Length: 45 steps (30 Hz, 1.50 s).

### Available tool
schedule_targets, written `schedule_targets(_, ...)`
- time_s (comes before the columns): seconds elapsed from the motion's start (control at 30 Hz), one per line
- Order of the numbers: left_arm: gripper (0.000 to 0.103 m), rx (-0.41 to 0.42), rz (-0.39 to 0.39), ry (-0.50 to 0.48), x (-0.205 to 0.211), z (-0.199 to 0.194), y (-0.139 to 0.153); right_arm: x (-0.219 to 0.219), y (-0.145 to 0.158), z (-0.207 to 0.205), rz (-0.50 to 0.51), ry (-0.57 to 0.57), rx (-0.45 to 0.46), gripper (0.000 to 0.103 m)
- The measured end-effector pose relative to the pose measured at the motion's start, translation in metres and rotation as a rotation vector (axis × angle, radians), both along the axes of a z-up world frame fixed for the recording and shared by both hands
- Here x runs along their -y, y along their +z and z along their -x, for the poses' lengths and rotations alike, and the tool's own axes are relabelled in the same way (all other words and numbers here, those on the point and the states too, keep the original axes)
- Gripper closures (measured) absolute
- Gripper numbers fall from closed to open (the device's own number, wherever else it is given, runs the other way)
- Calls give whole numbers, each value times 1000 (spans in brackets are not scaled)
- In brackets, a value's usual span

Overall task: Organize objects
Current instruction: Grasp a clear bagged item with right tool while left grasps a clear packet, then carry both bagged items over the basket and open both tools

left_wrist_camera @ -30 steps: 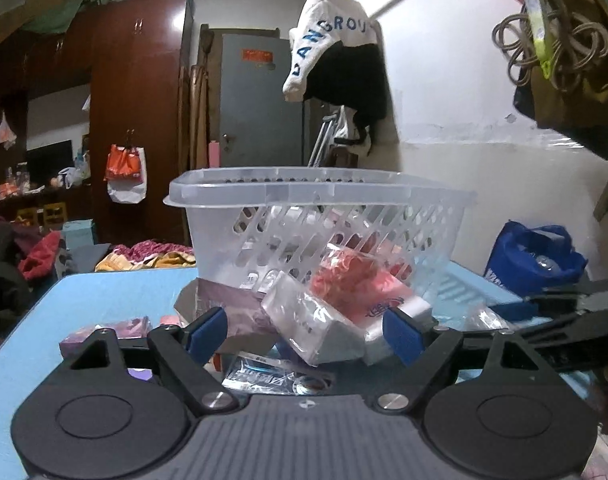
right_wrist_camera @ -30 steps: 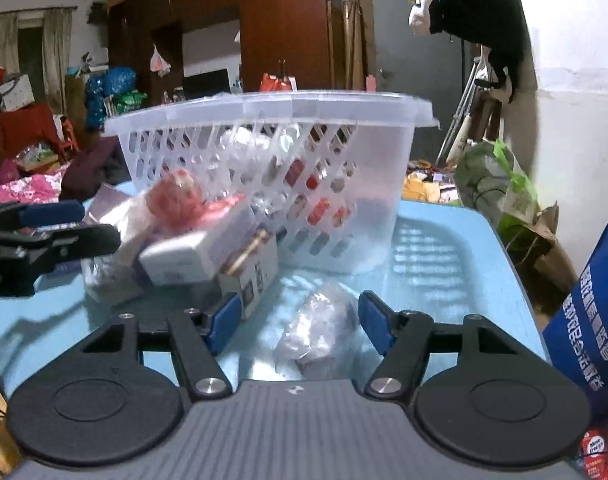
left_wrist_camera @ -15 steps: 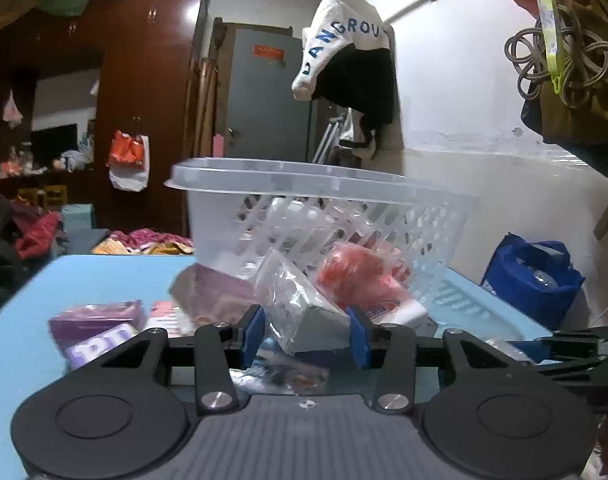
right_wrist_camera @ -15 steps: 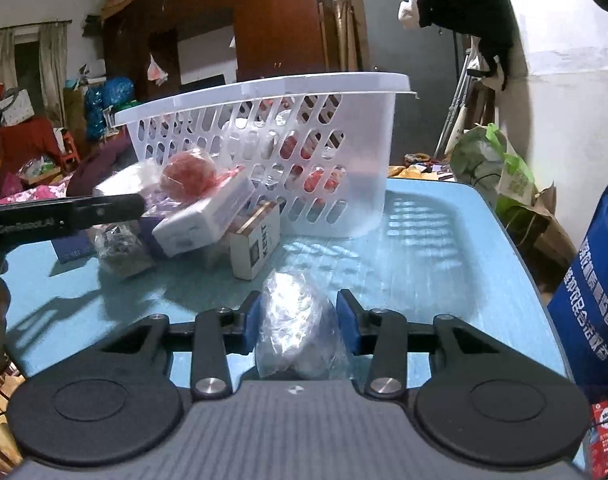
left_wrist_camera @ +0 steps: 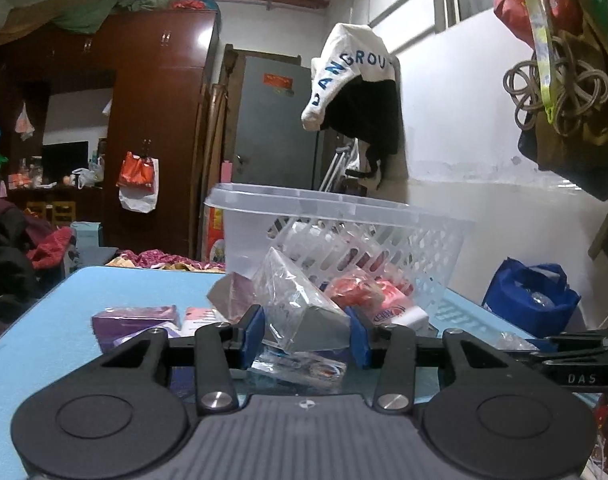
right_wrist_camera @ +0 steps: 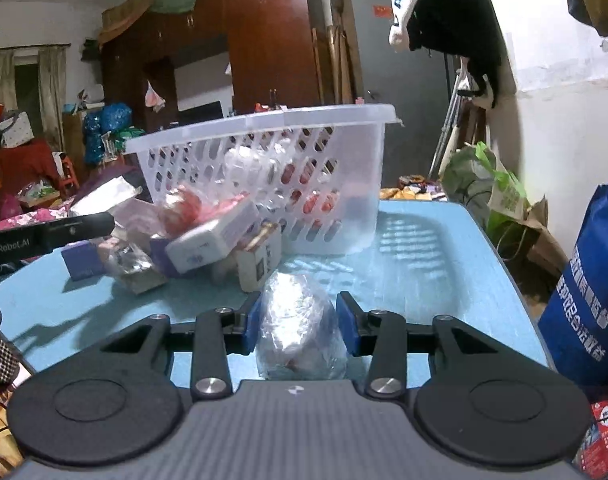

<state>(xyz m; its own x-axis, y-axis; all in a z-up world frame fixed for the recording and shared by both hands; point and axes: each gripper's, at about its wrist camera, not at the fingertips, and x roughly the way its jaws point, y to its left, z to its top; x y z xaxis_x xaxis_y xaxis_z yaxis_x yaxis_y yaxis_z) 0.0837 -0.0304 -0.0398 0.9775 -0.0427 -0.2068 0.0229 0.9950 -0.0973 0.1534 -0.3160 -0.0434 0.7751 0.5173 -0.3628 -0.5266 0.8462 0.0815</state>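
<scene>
In the left wrist view we see a translucent white perforated plastic basket (left_wrist_camera: 344,224) standing on the light blue tabletop (left_wrist_camera: 64,320) at centre frame, with a heap of goods pressed against its near wall: a red-and-white packet (left_wrist_camera: 380,300), a purple carton (left_wrist_camera: 136,320) at lower left, and a flat clear sachet (left_wrist_camera: 300,368) lying under the tongs. The left gripper (left_wrist_camera: 306,332) has just been closing, and its blue pads (left_wrist_camera: 254,334) now clamp a clear-wrapped grey wedge-shaped box (left_wrist_camera: 300,312) that tilts up toward the basket. Open blue tabletop lies at left; at lower right, black tong arms cross the table's edge beside a blue bag (left_wrist_camera: 532,296). In the right wrist view the same basket (right_wrist_camera: 264,168) sits at upper centre, with a white carton (right_wrist_camera: 216,244) and a small upright box (right_wrist_camera: 260,260) piled in front of it at centre left. The right gripper (right_wrist_camera: 300,330) has also just been closing and pinches a crinkled clear plastic bundle (right_wrist_camera: 300,328) low over the table. Bare tabletop (right_wrist_camera: 424,264) stretches right of the basket to the edge, where a blue shopping bag (right_wrist_camera: 588,300) stands.
</scene>
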Motion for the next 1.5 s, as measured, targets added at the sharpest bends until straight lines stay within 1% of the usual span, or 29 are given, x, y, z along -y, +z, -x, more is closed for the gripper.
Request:
schedule_targets(0.1, 55, 3, 2, 0, -3, 2, 1, -4, 0, 0, 9, 8, -3, 59)
schedule_targets(0.2, 55, 3, 6, 4, -5, 2, 1, -5, -2, -2, 13, -13, -14, 59)
schedule_targets(0.33, 55, 23, 20, 4, -10, 6, 3, -6, 3, 2, 5, -6, 2, 59)
schedule_targets(0.5, 55, 62, 19, 5, -14, 11, 13, -18, 27, 11, 28, 15, 84, 59)
schedule_targets(0.6, 55, 66, 36, 1, -19, 12, 19, -25, 39, 14, 34, 28, 119, 59)
schedule_targets(0.7, 55, 101, 40, -22, -23, 9, 40, -27, 60, 13, 10, 30, 166, 59)
schedule_targets(0.8, 55, 158, -17, -55, -19, -11, 82, -39, 101, 1, -3, 43, 248, 59)
schedule_targets(0.83, 55, 147, -38, -59, -16, -26, 95, -47, 115, -9, 7, 43, 265, 59)
schedule_targets(0.9, 55, 118, -26, -79, -16, -55, 113, -60, 137, -38, 15, 44, 254, 59)
schedule_targets(0.93, 55, 101, -30, -83, -15, -70, 119, -67, 145, -54, 28, 38, 242, 59)
schedule_targets(1.0, 53, 58, -47, -77, -12, -92, 121, -77, 152, -80, 32, 37, 216, 58)
schedule_targets(1.03, 51, 16, -56, -99, -10, -106, 118, -82, 152, -91, 39, 33, 200, 55)
schedule_targets(1.07, 42, 4, -42, -108, -12, -115, 114, -85, 150, -100, 47, 28, 187, 48)
schedule_targets(1.1, 28, -4, -26, -97, -14, -121, 111, -87, 147, -107, 48, 16, 184, 32)
schedule_targets(1.13, 27, -22, -24, -73, -16, -125, 107, -89, 144, -110, 54, 8, 186, 19)
schedule_targets(1.17, 27, -22, -22, -60, -17, -121, 105, -89, 141, -109, 56, 8, 184, 18)
schedule_targets(1.2, 27, 3, -21, -66, -20, -111, 102, -84, 138, -103, 42, 9, 189, 18)
schedule_targets(1.23, 27, 44, -23, -78, -24, -94, 99, -73, 135, -91, 6, 19, 214, 13)
schedule_targets(1.3, 20, 77, -23, -66, -32, -63, 92, -49, 125, -65, -91, 16, 254, 0)
schedule_targets(1.33, 19, 85, -14, -46, -37, -46, 85, -40, 117, -54, -103, 20, 255, 0)
schedule_targets(1.4, 19, 78, 1, -8, -50, -20, 69, -33, 95, -41, -43, 31, 195, 0)
schedule_targets(1.47, 19, 75, 9, 39, -63, 1, 49, -30, 71, -36, -4, 54, 117, 13)
schedule_targets(1.5, 19, 63, 12, 73, -67, 6, 41, -30, 60, -36, 12, 66, 72, 26)
